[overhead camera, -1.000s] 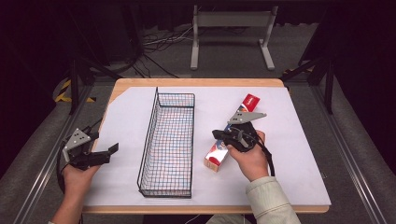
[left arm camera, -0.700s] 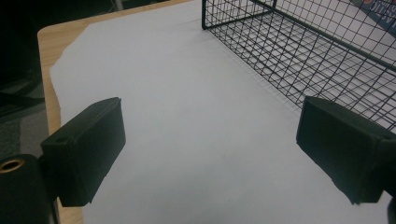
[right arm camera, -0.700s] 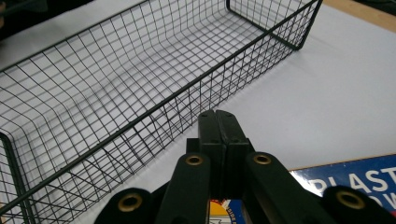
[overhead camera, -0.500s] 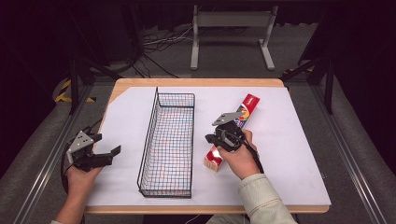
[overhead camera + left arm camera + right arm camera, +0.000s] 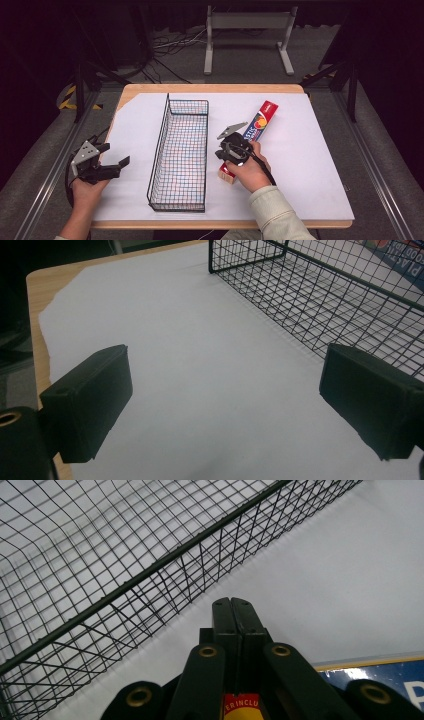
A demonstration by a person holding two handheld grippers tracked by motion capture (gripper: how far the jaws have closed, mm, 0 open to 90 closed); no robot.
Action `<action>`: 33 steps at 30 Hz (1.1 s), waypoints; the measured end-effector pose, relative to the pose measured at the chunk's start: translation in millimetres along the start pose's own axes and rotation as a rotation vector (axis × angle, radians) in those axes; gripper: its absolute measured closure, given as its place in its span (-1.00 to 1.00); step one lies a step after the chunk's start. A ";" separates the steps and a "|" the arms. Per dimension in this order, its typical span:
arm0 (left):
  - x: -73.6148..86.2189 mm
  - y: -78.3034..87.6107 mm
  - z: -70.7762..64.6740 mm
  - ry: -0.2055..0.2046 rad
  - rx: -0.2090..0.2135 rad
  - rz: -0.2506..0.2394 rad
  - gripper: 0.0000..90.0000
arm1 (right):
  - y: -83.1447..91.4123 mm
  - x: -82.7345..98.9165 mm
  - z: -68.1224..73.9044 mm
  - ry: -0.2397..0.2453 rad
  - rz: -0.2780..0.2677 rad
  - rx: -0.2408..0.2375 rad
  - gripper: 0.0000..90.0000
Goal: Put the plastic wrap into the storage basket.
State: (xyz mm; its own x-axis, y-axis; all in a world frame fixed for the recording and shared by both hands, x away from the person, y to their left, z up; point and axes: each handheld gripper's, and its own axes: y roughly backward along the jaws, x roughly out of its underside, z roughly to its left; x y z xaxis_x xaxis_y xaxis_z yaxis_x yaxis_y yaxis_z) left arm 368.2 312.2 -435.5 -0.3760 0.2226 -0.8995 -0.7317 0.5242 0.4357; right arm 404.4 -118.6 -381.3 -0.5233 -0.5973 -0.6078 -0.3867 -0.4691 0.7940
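Observation:
A long black wire basket (image 5: pixel 158 145) stands mid-table on white paper. To its right lies a long red and blue box (image 5: pixel 261 121), slanting from far right to near left. My right gripper (image 5: pixel 223 151) hovers over the box's near end and points at the basket wall. Its jaws are pressed together with nothing between them, as the right gripper view shows (image 5: pixel 232 602), with the box (image 5: pixel 390 680) beneath and the basket (image 5: pixel 125 580) ahead. My left gripper (image 5: pixel 112 155) is at the table's left edge. Its jaws stand wide apart over bare paper (image 5: pixel 225 410), with the basket (image 5: pixel 320 295) ahead to its right.
The white paper (image 5: pixel 310 165) covers most of the wooden table (image 5: pixel 210 88). Open paper lies right of the box and left of the basket. A grey metal stand (image 5: pixel 247 30) and cables sit on the floor beyond the table.
My right gripper has moved left along the box's near end, closer to the basket wall. The left gripper has barely shifted.

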 end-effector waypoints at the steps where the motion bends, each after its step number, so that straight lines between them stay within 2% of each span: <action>1: 0.1 -0.1 0.0 0.001 0.000 0.000 -0.84 | -1.5 0.2 -0.1 0.002 0.006 -0.001 1.00; 3: 0.1 -0.2 0.3 0.000 -0.001 0.001 -0.83 | -7.4 0.1 1.4 0.004 0.043 -0.006 1.00; 19: 1.6 -2.7 0.5 -0.001 0.002 0.018 -0.84 | -26.0 -0.1 7.8 0.001 0.143 -0.012 1.00; 24: 1.7 -2.9 0.0 -0.003 0.001 0.015 -0.83 | -27.2 -3.0 14.5 0.031 0.185 0.024 1.00; 26: 1.8 -2.7 0.4 -0.001 0.001 0.018 -0.83 | -27.3 -3.9 14.7 0.025 0.196 0.027 1.00; 29: 2.2 -2.2 1.2 0.003 0.003 0.017 -0.83 | -26.5 -7.0 16.4 0.032 0.253 0.040 1.00; 33: 2.4 -2.2 1.1 0.002 0.003 0.016 -0.83 | -24.4 -5.7 16.8 0.034 0.268 0.040 1.00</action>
State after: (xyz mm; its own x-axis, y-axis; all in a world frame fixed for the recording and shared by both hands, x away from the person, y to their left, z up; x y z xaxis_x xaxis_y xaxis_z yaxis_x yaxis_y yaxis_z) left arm 369.5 312.4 -438.6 -0.3889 0.2290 -0.8924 -0.7242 0.5228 0.4497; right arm 404.0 -92.8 -397.0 -0.5853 -0.7187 -0.3753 -0.2682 -0.2652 0.9262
